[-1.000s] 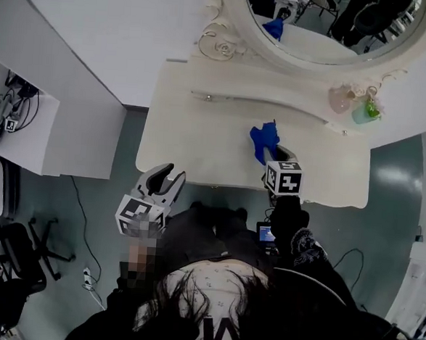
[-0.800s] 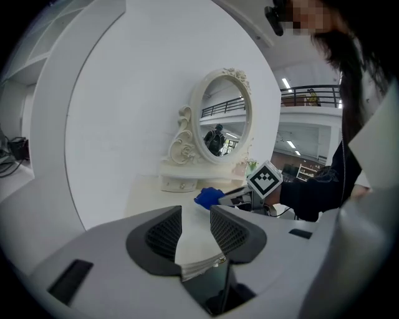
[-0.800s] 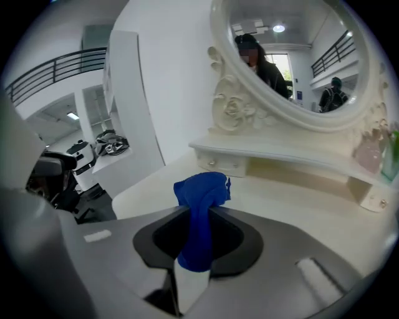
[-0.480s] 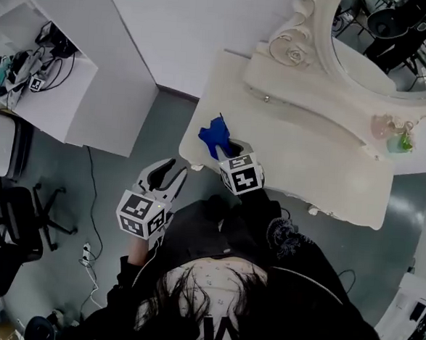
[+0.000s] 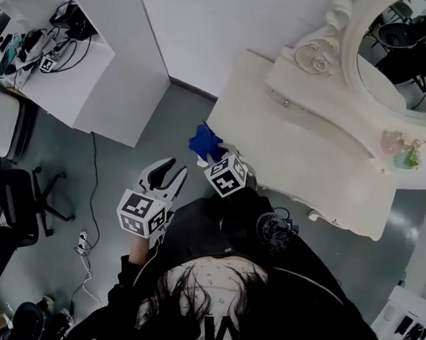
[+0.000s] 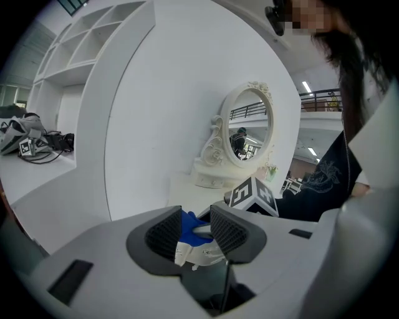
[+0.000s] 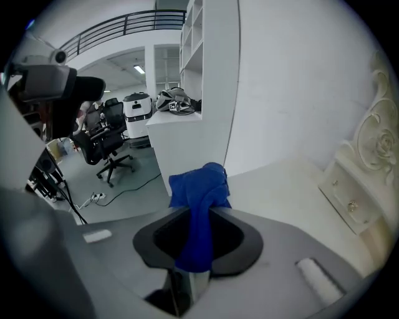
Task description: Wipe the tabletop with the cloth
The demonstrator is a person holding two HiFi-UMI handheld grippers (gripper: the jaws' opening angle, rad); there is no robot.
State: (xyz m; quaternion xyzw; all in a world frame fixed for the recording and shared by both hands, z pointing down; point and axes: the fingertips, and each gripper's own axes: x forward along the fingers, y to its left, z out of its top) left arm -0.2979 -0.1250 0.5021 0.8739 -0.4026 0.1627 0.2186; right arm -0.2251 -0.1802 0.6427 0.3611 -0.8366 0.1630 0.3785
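My right gripper (image 5: 212, 155) is shut on the blue cloth (image 5: 203, 141), which bunches up beyond its jaws. In the head view the cloth sits just off the front left corner of the cream dressing table (image 5: 305, 154), over the grey floor. The right gripper view shows the cloth (image 7: 198, 205) draped between the jaws, with the tabletop (image 7: 293, 180) stretching away to the right. My left gripper (image 5: 164, 175) hangs below and left of the table, open and holding nothing. Through its gap I see the blue cloth (image 6: 189, 222) and the right gripper's marker cube (image 6: 252, 195).
An ornate oval mirror (image 5: 400, 41) stands at the back of the table, with pink and green bottles (image 5: 400, 151) beside it. A white desk with cables (image 5: 43, 48) is at the left. An office chair (image 5: 11, 202) and a power strip (image 5: 84, 241) are on the floor.
My right gripper has carried the cloth leftward across the tabletop to its front left corner and just past the edge. The left gripper has stayed open by the person's body.
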